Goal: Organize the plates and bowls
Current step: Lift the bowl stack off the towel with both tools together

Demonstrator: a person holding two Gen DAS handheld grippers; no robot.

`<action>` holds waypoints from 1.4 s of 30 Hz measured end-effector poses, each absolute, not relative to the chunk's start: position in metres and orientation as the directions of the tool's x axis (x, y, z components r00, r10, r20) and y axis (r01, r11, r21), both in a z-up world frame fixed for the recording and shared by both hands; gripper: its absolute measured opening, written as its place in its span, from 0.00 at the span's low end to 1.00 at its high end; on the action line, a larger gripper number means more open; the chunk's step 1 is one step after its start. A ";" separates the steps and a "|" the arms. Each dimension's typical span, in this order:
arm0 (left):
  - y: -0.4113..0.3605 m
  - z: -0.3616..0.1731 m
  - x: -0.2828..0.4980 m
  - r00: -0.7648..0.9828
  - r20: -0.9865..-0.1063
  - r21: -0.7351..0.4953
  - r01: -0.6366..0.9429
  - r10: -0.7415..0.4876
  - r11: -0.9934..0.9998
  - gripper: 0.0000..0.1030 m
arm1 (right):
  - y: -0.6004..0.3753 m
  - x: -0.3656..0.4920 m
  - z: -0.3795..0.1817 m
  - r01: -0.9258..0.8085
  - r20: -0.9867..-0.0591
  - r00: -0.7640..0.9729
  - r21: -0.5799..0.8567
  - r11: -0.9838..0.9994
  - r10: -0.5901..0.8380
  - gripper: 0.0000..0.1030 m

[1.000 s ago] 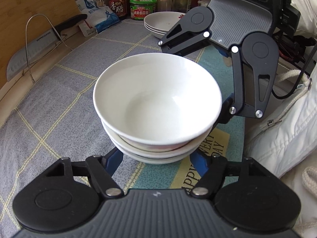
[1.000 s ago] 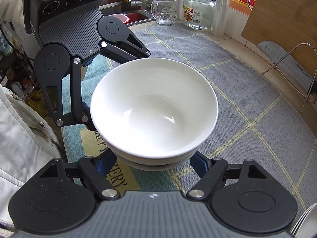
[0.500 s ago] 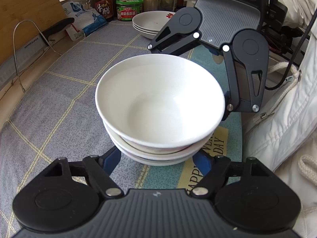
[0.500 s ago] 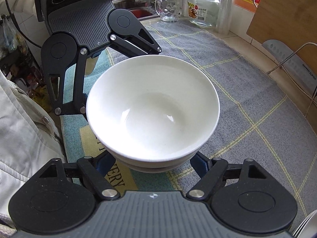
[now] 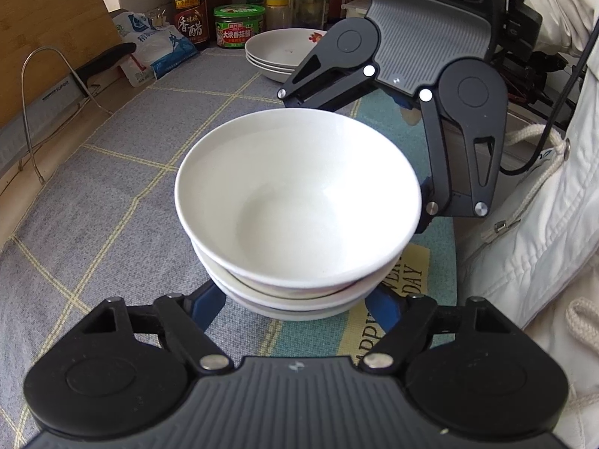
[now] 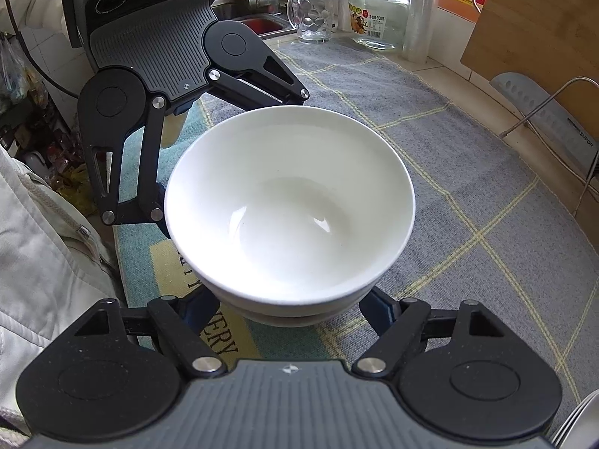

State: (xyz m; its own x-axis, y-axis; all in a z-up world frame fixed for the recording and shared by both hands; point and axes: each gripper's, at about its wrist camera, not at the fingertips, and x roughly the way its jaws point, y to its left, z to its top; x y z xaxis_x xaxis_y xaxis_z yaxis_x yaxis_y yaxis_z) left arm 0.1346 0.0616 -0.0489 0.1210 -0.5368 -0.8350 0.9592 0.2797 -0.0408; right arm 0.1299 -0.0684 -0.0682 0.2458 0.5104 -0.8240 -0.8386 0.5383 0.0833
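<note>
Left gripper [image 5: 299, 310] and right gripper [image 6: 290, 308] flank a nested stack of bowls [image 5: 297, 202] on the mat [image 5: 93, 194], jaws part-open around its base; the left jaws have just been widening, and pad contact is hidden for both. Stacking looks done; plates [image 5: 273, 50] sit stacked behind, beside jars [image 5: 239, 26] on the kitchen counter.

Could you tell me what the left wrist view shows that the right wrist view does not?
Only the left wrist view shows the stack of plates, soy sauce bottle and green-lidded jar. Only the right wrist view shows the glass mug, large glass jar and sink. Both show the stack of white bowls on the grey mat, with a hand-held gripper on either side of it.
</note>
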 end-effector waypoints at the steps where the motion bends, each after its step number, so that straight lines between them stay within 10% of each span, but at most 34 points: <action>1: 0.061 -0.049 0.134 0.128 -0.834 -0.036 0.958 -0.537 0.283 0.78 | -0.068 0.129 -0.068 -0.838 -0.824 0.251 0.078 0.541 0.507 0.82; 42: 0.058 -0.048 0.127 0.178 -0.838 0.041 0.963 -0.515 0.266 0.79 | -0.089 0.124 -0.075 -0.879 -0.729 0.289 0.054 0.474 0.620 0.87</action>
State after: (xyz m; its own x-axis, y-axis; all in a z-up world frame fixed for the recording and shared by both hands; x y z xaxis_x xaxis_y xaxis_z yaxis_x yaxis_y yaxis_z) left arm 0.1270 0.0582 -0.0479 0.1781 -0.5150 -0.8385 0.9631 0.2661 0.0412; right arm 0.1243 -0.0894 -0.0748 0.2891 0.6204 -0.7290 -0.8791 0.4735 0.0544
